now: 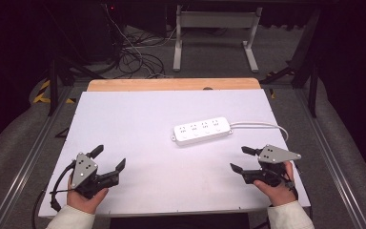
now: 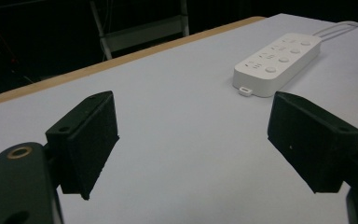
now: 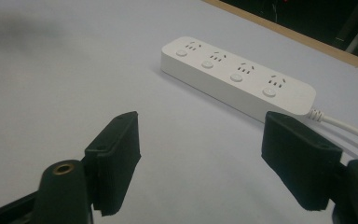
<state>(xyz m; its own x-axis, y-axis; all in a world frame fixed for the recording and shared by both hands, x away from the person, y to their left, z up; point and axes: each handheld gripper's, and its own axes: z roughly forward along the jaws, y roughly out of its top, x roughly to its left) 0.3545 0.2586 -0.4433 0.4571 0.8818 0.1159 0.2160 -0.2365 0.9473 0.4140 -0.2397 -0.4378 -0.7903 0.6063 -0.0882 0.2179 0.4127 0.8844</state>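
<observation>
Lying flat on the white surface [image 1: 138, 119], a little right of the middle, the power strip [image 1: 202, 130] is the one thing within reach, its socket face up and its long side running nearly left to right. A white cord [image 1: 262, 126] leaves its right end and curves off toward the surface's right edge. The left gripper [image 1: 108, 158] sits near the front left corner, well apart from the strip; the right gripper [image 1: 242, 158] sits at the front right, nearer, with the strip's right end just ahead of it. Both have their fingers spread wide with nothing between them, as the left gripper view [image 2: 193, 140] and right gripper view [image 3: 200, 158] show.

The strip looks like a rigid plastic shell: stiff, fairly light, and not fragile, though its smooth, glossy skin will probably be slippery against the pads. The best hold seems to be across the narrow width, fingers on the two long side walls, near the middle for balance. Four round buttons sit along the top, so pinching top to bottom risks pressing one. The cord is limp and will likely drag and tug at the right end if the strip is lifted or turned, so a firm grip matters.
</observation>
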